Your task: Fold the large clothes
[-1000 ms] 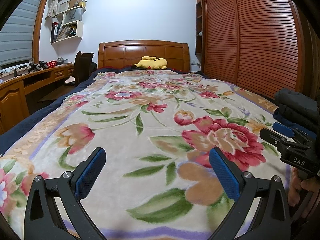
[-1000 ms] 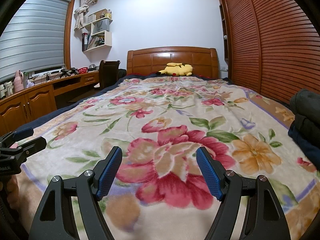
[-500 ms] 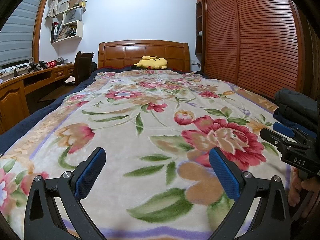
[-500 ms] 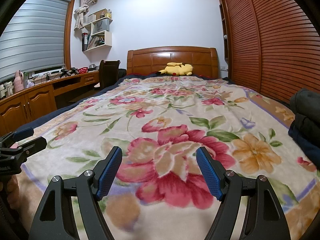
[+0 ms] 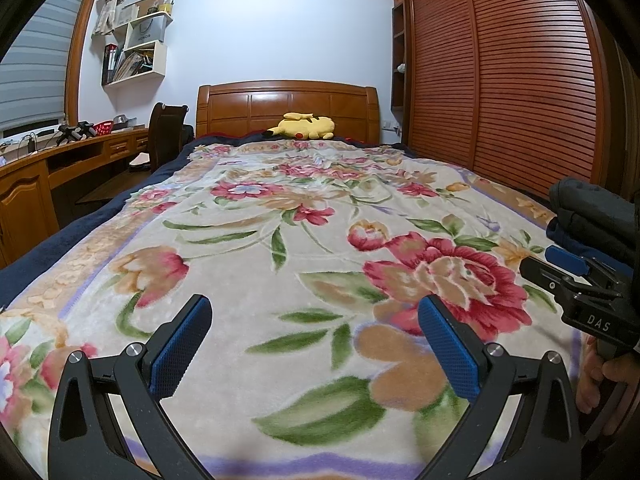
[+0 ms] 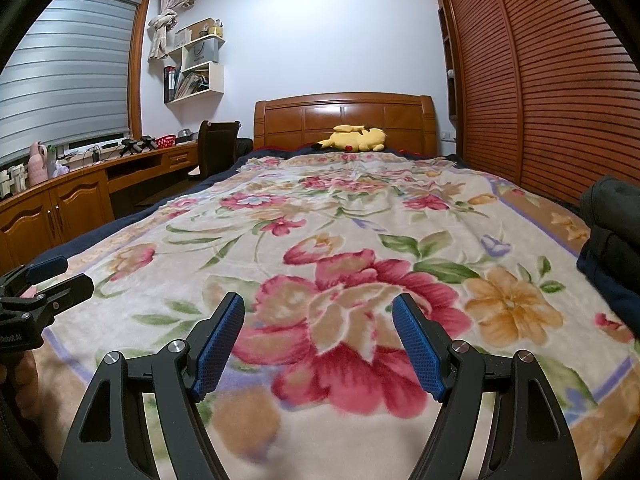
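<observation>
A pile of dark clothes (image 5: 596,216) lies on the bed's right edge; it also shows in the right wrist view (image 6: 612,236). My left gripper (image 5: 314,316) is open and empty, held over the floral blanket (image 5: 280,208) near the foot of the bed. My right gripper (image 6: 319,314) is open and empty over the same blanket (image 6: 340,216), to the left of the pile. The right gripper also shows in the left wrist view (image 5: 560,268), just in front of the pile. The left gripper shows at the left edge of the right wrist view (image 6: 56,276).
A yellow plush toy (image 5: 302,126) lies at the wooden headboard (image 5: 288,104). A slatted wardrobe (image 5: 500,80) runs along the right side. A wooden desk (image 6: 60,200) with a chair (image 6: 218,144) stands on the left under wall shelves (image 6: 196,68).
</observation>
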{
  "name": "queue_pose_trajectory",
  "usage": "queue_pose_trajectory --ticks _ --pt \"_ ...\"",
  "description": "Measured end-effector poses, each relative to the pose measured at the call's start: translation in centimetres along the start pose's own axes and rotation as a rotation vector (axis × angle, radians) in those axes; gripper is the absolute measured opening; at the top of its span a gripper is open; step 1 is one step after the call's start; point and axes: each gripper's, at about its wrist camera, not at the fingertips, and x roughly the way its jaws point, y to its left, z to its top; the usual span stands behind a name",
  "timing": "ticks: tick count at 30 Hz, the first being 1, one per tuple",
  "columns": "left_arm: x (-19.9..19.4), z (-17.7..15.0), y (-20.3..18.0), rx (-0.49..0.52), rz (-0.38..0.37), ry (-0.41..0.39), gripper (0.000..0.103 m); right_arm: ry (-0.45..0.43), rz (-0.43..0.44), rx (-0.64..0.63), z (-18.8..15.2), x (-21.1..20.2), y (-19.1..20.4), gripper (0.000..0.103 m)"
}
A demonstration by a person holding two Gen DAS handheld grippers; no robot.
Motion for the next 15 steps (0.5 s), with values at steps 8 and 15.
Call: queue_pose_trajectory --ticks 8,15 --pt "-0.1 -0.02 0.11 0.003 -0.004 0.001 0.103 0.0 -0.001 0.004 0.03 0.1 0.08 0.078" --pt "-0.09 -0.04 0.11 0.001 -0.004 0.001 0.103 0.0 -0.002 0.005 0.04 0.13 0.11 0.078"
